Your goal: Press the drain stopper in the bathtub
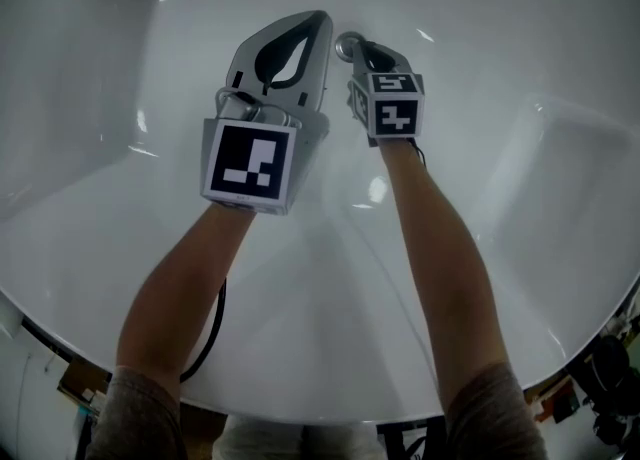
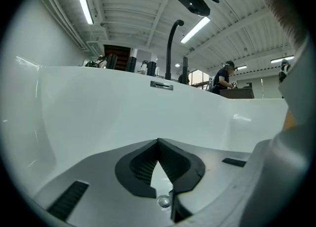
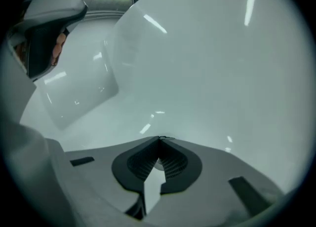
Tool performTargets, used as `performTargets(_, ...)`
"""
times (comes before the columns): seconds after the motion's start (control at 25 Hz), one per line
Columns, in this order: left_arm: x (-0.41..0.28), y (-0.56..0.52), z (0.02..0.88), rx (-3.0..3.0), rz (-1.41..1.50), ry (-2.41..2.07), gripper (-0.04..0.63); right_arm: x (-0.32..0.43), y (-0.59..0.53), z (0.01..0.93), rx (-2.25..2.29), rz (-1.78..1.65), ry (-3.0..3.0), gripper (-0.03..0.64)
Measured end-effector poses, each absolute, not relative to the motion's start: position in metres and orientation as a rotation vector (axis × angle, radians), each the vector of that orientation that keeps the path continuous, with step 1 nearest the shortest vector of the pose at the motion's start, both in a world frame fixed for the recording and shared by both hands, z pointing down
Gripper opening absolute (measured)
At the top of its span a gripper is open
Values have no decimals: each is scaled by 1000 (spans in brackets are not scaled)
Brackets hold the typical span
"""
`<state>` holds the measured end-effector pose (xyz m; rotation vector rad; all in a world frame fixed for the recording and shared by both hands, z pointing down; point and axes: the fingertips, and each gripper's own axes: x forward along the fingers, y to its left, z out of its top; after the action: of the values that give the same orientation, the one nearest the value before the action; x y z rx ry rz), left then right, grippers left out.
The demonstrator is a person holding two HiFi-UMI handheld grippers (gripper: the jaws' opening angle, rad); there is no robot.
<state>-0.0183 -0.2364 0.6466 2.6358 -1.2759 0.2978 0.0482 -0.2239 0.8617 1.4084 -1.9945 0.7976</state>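
White bathtub (image 1: 500, 68) surfaces fill the head view; the tub floor is bare and glossy, with ceiling lights reflected in it. On the far tub wall, an overflow slot plate (image 2: 162, 86) is seen in the left gripper view, with a black curved faucet pipe (image 2: 170, 48) rising behind the rim. Beyond the rim, strip lights and a person (image 2: 224, 75) at a bench are visible.

The drain stopper (image 1: 345, 45), a round chrome piece, is set in the tub floor between the two gripper tips. No object is placed between it and either gripper.

The left gripper (image 1: 322, 18) is held just beside the stopper, on its left, with its jaws pressed together at the tips and nothing between them. The right gripper (image 1: 360, 48) is pointed at the stopper's right edge, jaws likewise closed tip to tip; contact cannot be confirmed. Both forearms (image 1: 440, 268) are extended forward and down into the tub, roughly parallel.
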Motion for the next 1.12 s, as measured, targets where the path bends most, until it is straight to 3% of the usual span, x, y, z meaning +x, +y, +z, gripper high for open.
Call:
performTargets(0.48,-19,-234,677,2595,323,-1229,11,48,-226,928,1316,844,-1876,-2)
performTargets(1.12,-18,-230,695,2565,369,-1195,11,45,-227,938,1191,815,-1840,2)
